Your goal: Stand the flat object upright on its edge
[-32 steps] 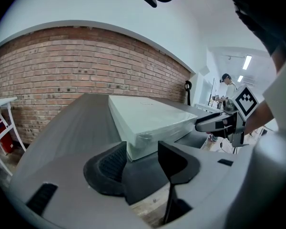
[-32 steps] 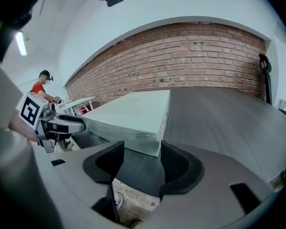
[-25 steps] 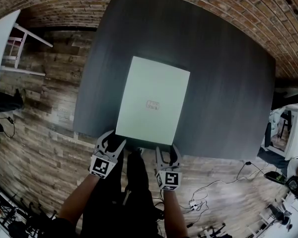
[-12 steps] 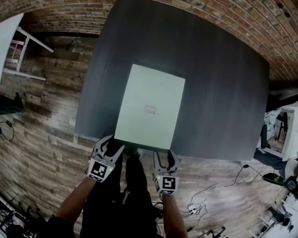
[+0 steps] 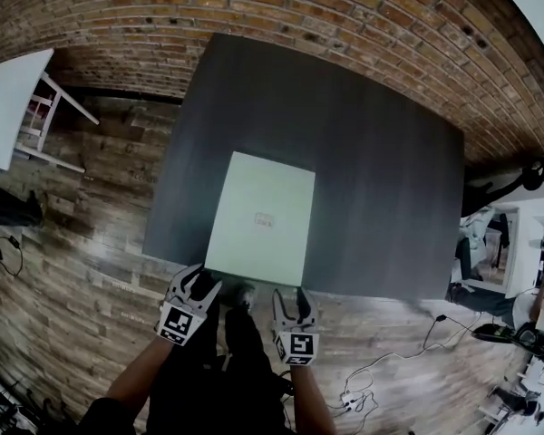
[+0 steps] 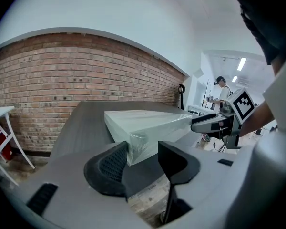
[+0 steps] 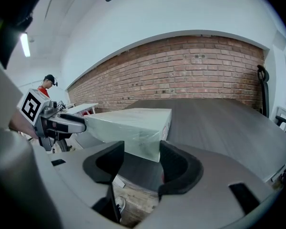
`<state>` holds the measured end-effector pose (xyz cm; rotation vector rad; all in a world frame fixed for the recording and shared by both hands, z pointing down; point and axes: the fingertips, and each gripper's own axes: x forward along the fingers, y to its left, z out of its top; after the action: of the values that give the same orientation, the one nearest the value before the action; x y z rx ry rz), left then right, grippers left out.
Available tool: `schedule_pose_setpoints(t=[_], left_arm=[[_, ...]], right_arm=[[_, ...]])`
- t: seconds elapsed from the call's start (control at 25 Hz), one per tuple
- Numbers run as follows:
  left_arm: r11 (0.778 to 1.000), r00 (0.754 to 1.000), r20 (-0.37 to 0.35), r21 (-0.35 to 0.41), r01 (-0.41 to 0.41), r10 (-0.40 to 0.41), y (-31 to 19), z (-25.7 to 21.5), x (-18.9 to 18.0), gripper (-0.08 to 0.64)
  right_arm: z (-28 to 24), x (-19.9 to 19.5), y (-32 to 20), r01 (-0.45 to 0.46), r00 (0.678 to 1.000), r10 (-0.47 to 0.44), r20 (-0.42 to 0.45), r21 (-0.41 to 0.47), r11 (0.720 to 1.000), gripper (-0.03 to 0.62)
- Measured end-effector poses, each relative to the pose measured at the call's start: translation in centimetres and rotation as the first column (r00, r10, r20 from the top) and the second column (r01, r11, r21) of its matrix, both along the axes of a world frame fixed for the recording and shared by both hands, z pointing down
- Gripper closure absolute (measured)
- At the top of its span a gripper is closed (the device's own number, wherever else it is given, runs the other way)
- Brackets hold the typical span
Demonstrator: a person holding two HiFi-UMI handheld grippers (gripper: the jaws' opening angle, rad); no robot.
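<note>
Big picture first: the dark table (image 5: 381, 198) hasn't been shifted. The flat box (image 5: 261, 216) on it, though, is seen noticeably shorter from near to far in the head view than it was a second ago. That's read as its near edge being tipped up while the far edge is left resting on the table. The box is sat at the table's near side, a bit left of centre. So the hinge-up has been started, but only just. The box is nowhere near upright and most of the swing is left to be done.

The lifting is being done from the near corners. The left gripper (image 5: 201, 279) is clamped on the near left corner, with its pads pressed against the wrapped sides. The right gripper (image 5: 293, 297) is closed the same way on the near right corner. Both have been raised along with that edge. The plastic wrap may be slippery, so a slide at the far edge is probably worth watching.
</note>
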<state>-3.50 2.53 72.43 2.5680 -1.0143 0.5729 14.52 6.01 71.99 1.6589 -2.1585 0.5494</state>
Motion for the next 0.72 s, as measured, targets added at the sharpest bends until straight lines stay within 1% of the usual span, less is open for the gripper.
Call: schedule_pose_setpoints(t=[0.48,0.6,0.72], left_arm=[[0.999,1.000,-0.020,0.033,0.008,-0.007,0.4,-4.8,-0.5,0.364],[0.999,1.000,-0.020,0.037,0.011,-0.010,0.0,-5.9,-0.5,0.354],[0.999,0.999,-0.035,0.038,0.007,-0.006,-0.2,-6.9,-0.5,0.350]], right_arm=[[-5.0,-0.5,0.7,0.008,1.000,-0.008,-0.004,0.054,0.998,0.354],[-5.8,-0.6,0.6,0.020,1.000,-0.020,-0.001,0.059,0.998,0.354],[-6.3,-0.6,0.6,0.022,1.000,-0.022,0.000,0.063,0.998,0.354]])
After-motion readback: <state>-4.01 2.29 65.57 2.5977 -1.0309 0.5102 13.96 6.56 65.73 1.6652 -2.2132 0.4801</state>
